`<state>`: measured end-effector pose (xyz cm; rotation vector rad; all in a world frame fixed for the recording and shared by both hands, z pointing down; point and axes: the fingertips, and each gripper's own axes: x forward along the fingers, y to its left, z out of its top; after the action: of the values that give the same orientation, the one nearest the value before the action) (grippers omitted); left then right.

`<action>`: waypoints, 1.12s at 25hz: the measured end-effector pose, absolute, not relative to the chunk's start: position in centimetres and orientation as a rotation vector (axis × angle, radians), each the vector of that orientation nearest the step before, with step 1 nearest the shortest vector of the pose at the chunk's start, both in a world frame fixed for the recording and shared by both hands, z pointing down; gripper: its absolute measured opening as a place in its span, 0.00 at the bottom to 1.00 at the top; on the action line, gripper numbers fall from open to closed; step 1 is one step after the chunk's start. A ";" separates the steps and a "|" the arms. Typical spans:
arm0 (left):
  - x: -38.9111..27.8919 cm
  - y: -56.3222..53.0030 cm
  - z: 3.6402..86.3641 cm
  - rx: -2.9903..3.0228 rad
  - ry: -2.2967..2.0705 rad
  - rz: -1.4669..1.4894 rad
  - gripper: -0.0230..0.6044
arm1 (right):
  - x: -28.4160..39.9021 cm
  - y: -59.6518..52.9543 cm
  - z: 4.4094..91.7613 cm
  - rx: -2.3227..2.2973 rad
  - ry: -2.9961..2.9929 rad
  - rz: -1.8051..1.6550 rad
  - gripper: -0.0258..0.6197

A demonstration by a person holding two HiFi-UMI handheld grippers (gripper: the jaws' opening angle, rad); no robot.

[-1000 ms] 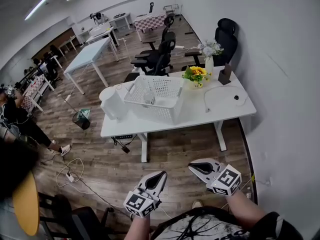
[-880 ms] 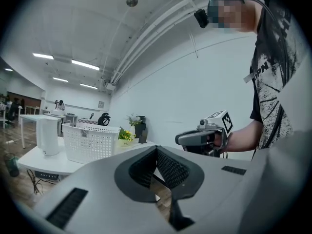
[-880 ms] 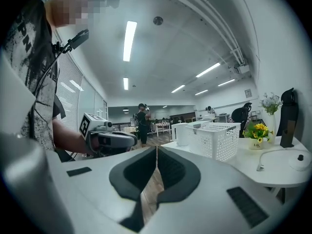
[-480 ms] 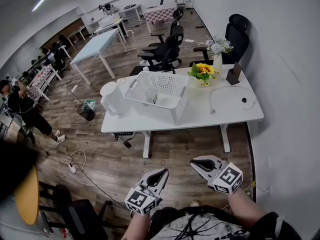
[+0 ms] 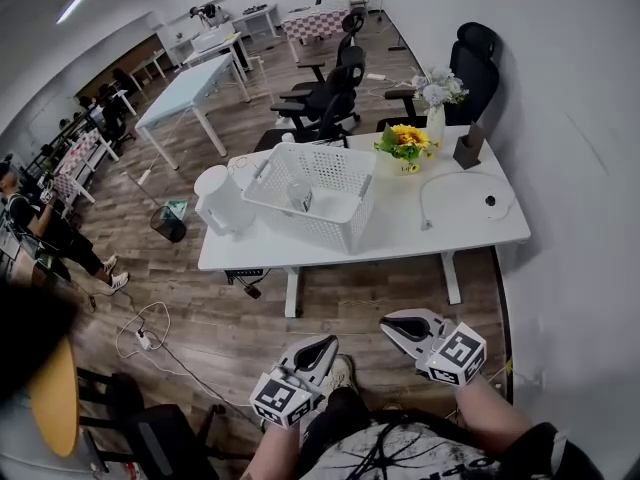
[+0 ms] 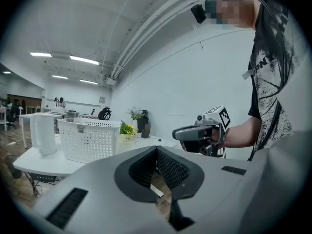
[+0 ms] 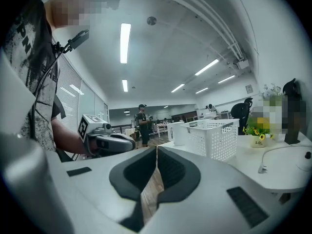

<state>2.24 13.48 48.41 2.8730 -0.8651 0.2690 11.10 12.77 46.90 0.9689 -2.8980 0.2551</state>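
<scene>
Both grippers hang low in front of the person, over the wooden floor, short of a white table [image 5: 400,236]. My left gripper [image 5: 322,346] is shut with nothing between its jaws; its own view shows the pads meeting [image 6: 156,150]. My right gripper [image 5: 397,327] is shut and empty too, pads together [image 7: 156,149]. Each shows in the other's view: the right gripper [image 6: 199,133] and the left gripper [image 7: 110,142]. On the table stand a white perforated basket [image 5: 312,194], a white kettle [image 5: 220,200] and a pot of yellow flowers [image 5: 404,146].
A vase of pale flowers [image 5: 434,104], a dark holder [image 5: 465,149] and a white cable with a round puck [image 5: 488,200] occupy the table's right end. Black office chairs [image 5: 325,103] stand behind it. The wall runs along the right. A person [image 5: 45,230] sits far left.
The view has moved a little toward the table, and a shoe now shows between the grippers. Both grippers stay shut and keep their places.
</scene>
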 end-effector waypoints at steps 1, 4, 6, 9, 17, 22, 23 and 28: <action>2.2 13.0 48.4 2.876 -0.858 0.268 0.05 | 11.1 12.4 47.0 0.979 -2.898 0.259 0.08; 1.9 11.1 48.6 2.885 -0.834 0.263 0.05 | 11.0 10.8 47.3 1.002 -2.885 0.266 0.08; 1.7 9.4 48.4 2.895 -0.820 0.262 0.05 | 10.7 9.5 47.4 1.009 -2.881 0.268 0.08; 1.3 6.5 48.1 2.915 -0.785 0.259 0.05 | 9.9 7.0 47.6 1.018 -2.864 0.253 0.08; -1.1 -1.4 47.5 2.943 -0.682 0.273 0.05 | 7.0 -0.8 46.6 1.081 -2.856 0.247 0.08; -3.0 -6.4 47.1 2.960 -0.652 0.275 0.05 | 5.8 -5.2 46.4 1.146 -2.838 0.250 0.08; -3.4 -7.2 47.3 2.960 -0.645 0.276 0.05 | 5.6 -5.9 46.5 1.158 -2.831 0.254 0.08; -5.1 -11.0 47.8 2.976 -0.602 0.261 0.05 | 4.2 -8.7 46.5 1.207 -2.806 0.247 0.08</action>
<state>-5.06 -10.96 47.77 2.9755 -0.6024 0.2613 4.21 -8.72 46.53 1.2073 -2.8064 0.2471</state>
